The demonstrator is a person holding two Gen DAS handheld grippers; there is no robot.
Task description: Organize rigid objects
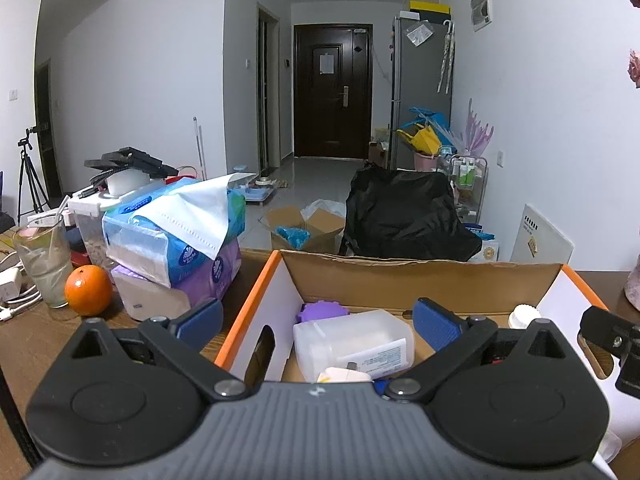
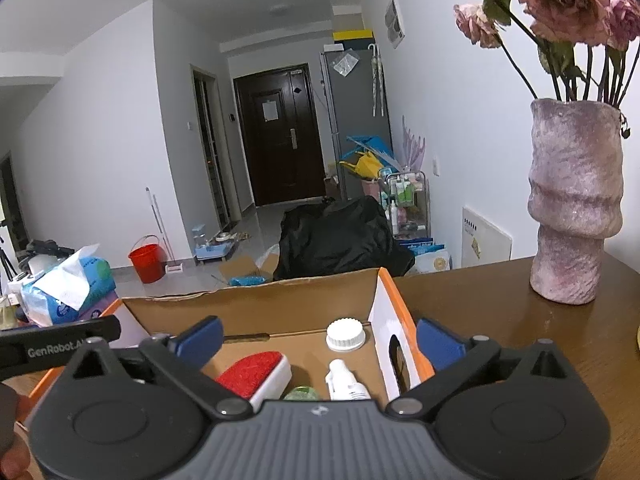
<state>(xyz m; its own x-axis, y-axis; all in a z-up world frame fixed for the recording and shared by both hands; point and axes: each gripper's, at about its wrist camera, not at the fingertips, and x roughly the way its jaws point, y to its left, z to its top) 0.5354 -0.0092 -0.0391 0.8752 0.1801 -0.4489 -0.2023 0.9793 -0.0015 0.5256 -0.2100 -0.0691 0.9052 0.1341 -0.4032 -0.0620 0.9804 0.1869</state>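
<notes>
An orange-rimmed cardboard box stands on the brown table. A clear plastic jar lies on its side in it, beside a purple lid and a white cap. My left gripper hangs open above the box's left wall, nothing between its blue pads. In the right wrist view the same box holds a red-faced brush, a white ribbed cap and a white spray bottle. My right gripper is open over the box's right wall, holding nothing.
Left of the box lie stacked tissue packs, an orange and a glass cup. A purple vase with dried roses stands on the table at right. Beyond the table sit a black bag and an open carton.
</notes>
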